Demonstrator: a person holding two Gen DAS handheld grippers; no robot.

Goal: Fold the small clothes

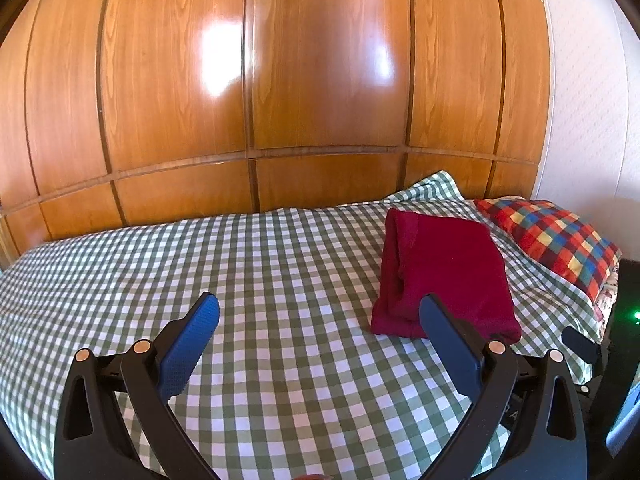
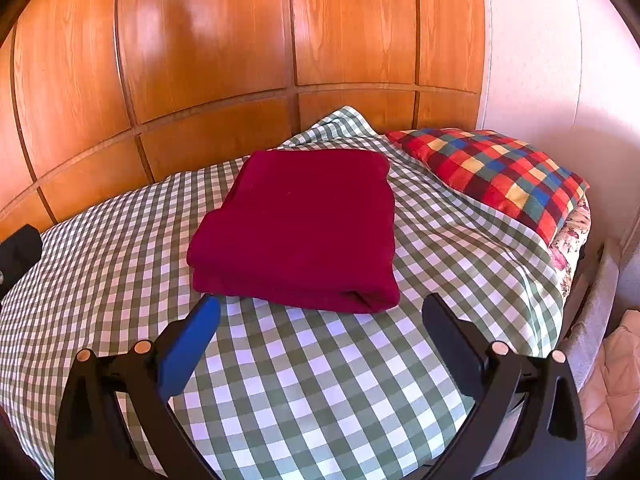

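One folded dark red fabric garment [image 2: 296,228] lies flat on the green-and-white checked bedsheet [image 2: 320,380], near one multicoloured checked pillow [image 2: 496,176], while the left gripper [image 1: 320,312] and right gripper [image 2: 320,312], two in total, hover spread wide, holding nothing.

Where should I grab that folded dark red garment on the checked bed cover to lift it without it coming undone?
Probably by the thick folded edge of the dark red garment nearest the right gripper, coming in low from the front. The layers stack flat there, so one finger can slide under on the checked cover and pinch all of them together. Both grippers are open and empty.
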